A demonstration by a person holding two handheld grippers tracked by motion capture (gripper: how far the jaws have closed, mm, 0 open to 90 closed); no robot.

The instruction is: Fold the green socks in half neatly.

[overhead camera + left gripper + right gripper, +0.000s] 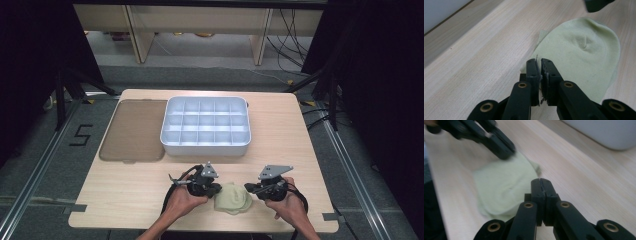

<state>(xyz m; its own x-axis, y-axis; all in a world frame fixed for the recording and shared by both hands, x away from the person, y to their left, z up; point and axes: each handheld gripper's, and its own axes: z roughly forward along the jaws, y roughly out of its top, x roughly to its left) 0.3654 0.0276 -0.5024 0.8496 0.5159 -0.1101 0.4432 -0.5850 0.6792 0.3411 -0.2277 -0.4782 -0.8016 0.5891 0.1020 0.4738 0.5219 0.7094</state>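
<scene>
Left gripper clenched at near edge of pale green knit sock, grasp unclear | right gripper clenched empty beside sock | sock on wooden desk near front edge, between grippers | step: start of pickup/fold | next: open, pinch edge
</scene>
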